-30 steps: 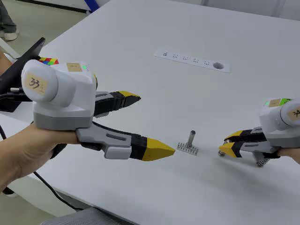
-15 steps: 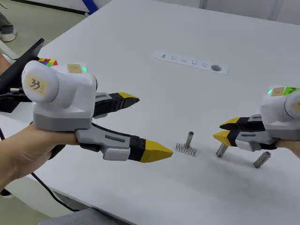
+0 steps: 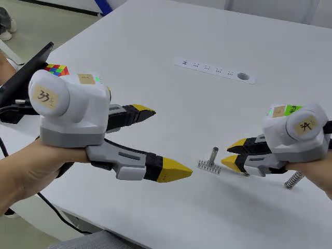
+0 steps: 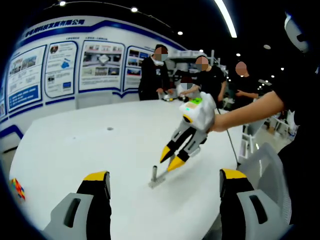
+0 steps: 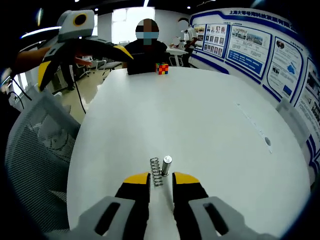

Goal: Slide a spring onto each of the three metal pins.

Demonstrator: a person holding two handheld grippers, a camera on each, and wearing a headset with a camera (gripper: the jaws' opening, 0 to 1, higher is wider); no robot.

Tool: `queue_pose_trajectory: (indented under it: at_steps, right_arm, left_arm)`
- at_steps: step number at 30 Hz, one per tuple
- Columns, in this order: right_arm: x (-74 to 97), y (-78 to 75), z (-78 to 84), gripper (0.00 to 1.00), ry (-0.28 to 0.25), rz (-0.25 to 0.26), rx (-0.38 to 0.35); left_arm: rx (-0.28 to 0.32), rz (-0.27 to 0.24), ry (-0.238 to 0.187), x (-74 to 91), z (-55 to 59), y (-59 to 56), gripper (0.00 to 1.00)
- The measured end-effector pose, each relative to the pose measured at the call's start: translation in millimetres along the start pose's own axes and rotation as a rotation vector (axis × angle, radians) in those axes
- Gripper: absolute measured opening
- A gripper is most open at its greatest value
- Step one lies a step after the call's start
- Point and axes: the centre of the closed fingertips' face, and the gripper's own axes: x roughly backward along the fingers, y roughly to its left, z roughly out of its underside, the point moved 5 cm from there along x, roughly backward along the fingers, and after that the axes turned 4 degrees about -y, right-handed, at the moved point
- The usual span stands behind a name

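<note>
The small coiled steel spring (image 5: pixel 156 178) looks light and squashy: pinch it gently mid-length. The right tool (image 5: pixel 161 177) stands narrow, empty; the left tool (image 4: pixel 165 174) wide.

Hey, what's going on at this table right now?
A person holds a gripper in each hand over a white table. The right gripper, slightly open, points at a bare upright pin with a loose spring lying at its base. A sprung pin leans beside the right hand. The left gripper hangs wide open, holding nothing.
</note>
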Motion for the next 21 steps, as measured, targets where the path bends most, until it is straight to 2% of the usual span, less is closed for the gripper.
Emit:
queue_pose_trajectory:
  at_steps: [8,11,16,19,21]
  right_arm:
    - [-13.3,7.3,5.2,0.18,0.045,-0.042,0.03]
    - [-19.5,7.6,12.1,0.18,0.082,-0.052,0.044]
    - [-27.2,8.0,17.6,0.18,0.106,-0.067,0.045]
    - [-32.2,5.7,21.2,0.18,0.123,-0.064,0.048]
    - [-35.8,6.0,24.2,0.17,0.138,-0.079,0.032]
  left_arm:
    - [0.005,0.005,0.015,-0.9,4.8,2.8,0.92]
    - [0.003,0.007,0.023,-1.7,8.2,3.3,0.92]
    - [0.004,0.008,0.046,-0.9,15.3,5.0,0.91]
    - [0.008,0.004,0.05,-0.7,17.6,6.5,0.91]
    - [0.014,0.005,0.044,-0.9,17.9,6.3,0.91]
